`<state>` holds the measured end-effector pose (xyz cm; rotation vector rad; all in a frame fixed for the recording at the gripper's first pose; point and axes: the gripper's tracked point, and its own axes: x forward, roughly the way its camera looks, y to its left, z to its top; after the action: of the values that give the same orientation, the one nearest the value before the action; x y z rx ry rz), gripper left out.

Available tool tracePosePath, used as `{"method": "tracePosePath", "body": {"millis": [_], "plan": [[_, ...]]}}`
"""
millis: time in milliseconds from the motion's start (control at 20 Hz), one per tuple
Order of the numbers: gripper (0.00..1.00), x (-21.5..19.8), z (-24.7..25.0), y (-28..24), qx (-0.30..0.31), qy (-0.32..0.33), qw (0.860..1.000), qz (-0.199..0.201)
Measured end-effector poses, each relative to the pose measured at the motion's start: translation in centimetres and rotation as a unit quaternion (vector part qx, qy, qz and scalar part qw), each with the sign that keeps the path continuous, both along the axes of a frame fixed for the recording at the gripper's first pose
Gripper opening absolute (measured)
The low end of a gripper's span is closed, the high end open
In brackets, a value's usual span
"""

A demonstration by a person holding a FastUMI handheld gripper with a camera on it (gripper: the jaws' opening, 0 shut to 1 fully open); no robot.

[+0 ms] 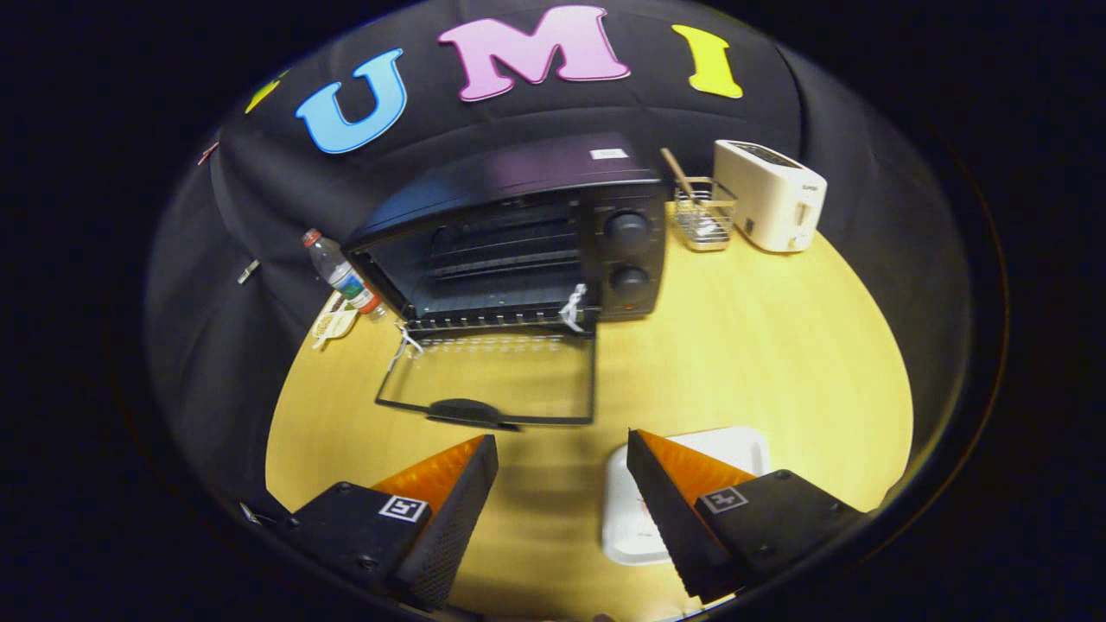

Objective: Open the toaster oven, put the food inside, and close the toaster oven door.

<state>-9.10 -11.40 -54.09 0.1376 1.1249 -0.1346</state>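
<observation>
A black toaster oven [518, 233] stands at the back of the round wooden table [760, 345]. Its glass door [492, 380] is folded down flat toward me, with the handle [467, 410] at its near edge. The inside shows a wire rack. A white tray [635, 518] lies on the table partly under my right finger; what it carries is hidden. My gripper [562, 449] hangs open above the table, just short of the door's handle, with nothing between its fingers.
A white toaster [769, 207] and a wire basket [704, 220] with a wooden utensil stand to the right of the oven. A water bottle [341, 275] and a small packet [333, 324] sit to its left.
</observation>
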Motion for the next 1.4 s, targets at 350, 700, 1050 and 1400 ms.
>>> {"method": "tracePosePath", "body": {"millis": [350, 700, 1050, 1400], "plan": [[0.89, -5.6, -2.4, -11.1, -0.031, 0.070, 0.997, 0.003], [0.56, -7.9, -7.2, -15.2, -0.012, 0.143, 0.990, 0.010], [0.56, -9.0, -9.2, -15.3, -0.027, 0.178, 0.983, 0.043], [0.22, -8.8, -9.3, -15.1, -0.045, 0.195, 0.979, 0.036]]}}
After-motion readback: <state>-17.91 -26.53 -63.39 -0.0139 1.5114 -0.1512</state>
